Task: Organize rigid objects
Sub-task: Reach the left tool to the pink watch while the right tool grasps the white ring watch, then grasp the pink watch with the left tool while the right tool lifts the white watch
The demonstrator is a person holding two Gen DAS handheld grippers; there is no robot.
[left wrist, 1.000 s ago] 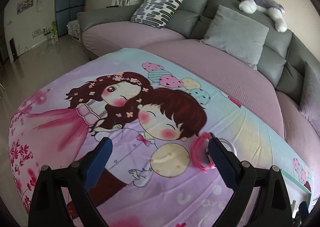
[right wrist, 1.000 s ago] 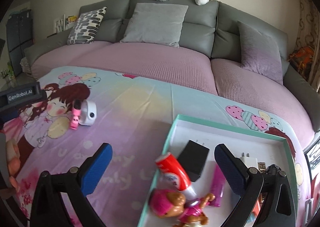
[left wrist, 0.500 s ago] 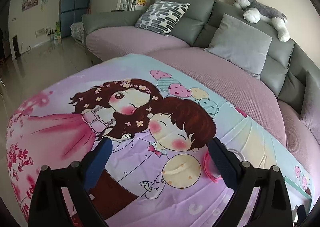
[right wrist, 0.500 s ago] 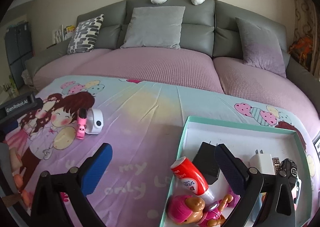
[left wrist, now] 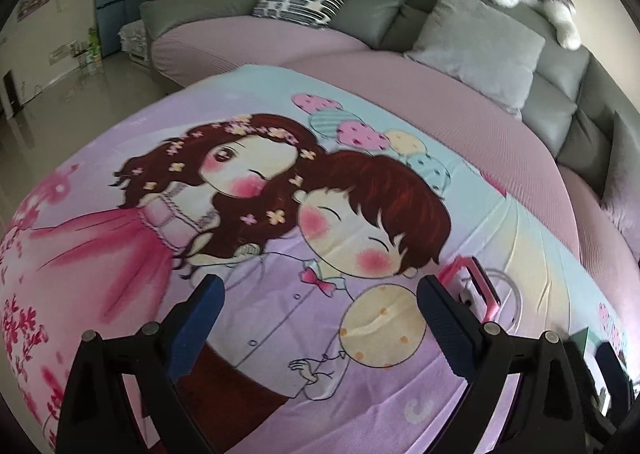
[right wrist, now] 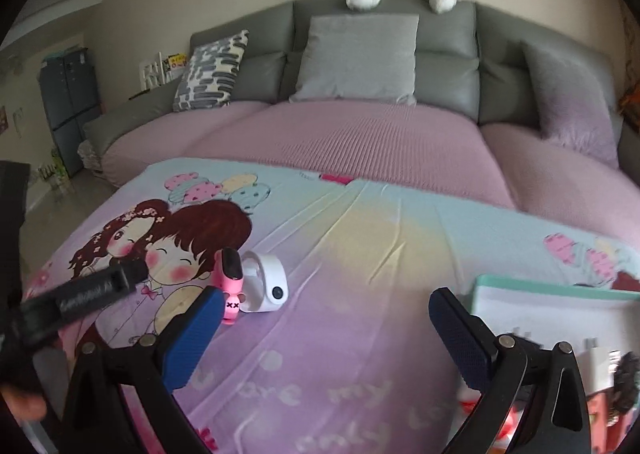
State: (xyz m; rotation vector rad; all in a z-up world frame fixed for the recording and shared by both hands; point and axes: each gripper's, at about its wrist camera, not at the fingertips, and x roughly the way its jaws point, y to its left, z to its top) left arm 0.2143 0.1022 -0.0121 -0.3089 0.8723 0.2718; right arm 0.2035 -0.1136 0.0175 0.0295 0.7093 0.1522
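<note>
A printed cloth (right wrist: 360,254) covers the table. The tray (right wrist: 560,284) sits at its right. Both the left gripper (left wrist: 320,306) and the right gripper (right wrist: 326,320) have jaws wide apart, empty. The white band (right wrist: 266,284) touches the pink toy (right wrist: 230,286) near the cloth's middle; both look light and stiff, so I would pinch the toy across its narrow body.

Printed cloth (right wrist: 360,254): bare across the middle, open passage. Obstacles: pink band (right wrist: 230,282) touching white band (right wrist: 266,288), left of centre; teal-rimmed tray (right wrist: 560,281) at right edge; left gripper (right wrist: 80,298) body alongside.
</note>
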